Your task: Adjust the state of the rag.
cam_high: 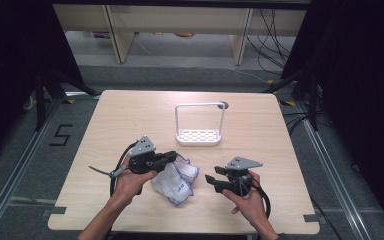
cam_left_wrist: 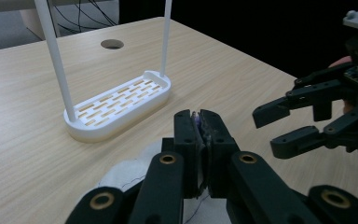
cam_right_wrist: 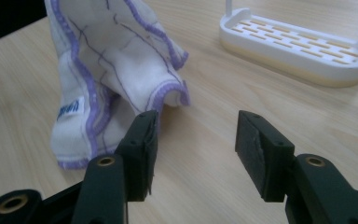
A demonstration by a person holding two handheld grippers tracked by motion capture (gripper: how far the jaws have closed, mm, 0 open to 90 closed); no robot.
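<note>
**Cloth held at one edge by the left gripper; right gripper positioned beside it**

Left gripper [cam_high: 174, 156]: located toward the near left part of the table [cam_high: 130, 115], jaws pointing across the table to the right. In the left gripper view the jaws are clenched, with a thin purple-edged fold of the cloth [cam_high: 176, 179] pinched between the pads. This gripper is grasping the cloth by one edge.

Cloth: white with purple hems and a small blue label. It hangs from the left gripper's jaws and its lower part rests crumpled on the table, near the middle of the near edge. In the right gripper view [cam_right_wrist: 107, 79] it stands as a tall drape, so its long axis runs from the held edge down to the table surface.

Rack [cam_high: 199, 131]: a white slotted tray with an upright hoop, standing at the table centre, beyond the cloth and apart from it.

Right gripper [cam_high: 212, 175]: located toward the near right part of the table, jaws pointing left at the cloth. The jaws are parted with nothing between them; the pads touch no fabric.

Key relation: the cloth's free hanging edge lies to the left of the right gripper, just ahead of its jaw tips. The right gripper is the nearer free tool, so a second grasp probably calls for a short advance leftward onto the purple hem.
</note>
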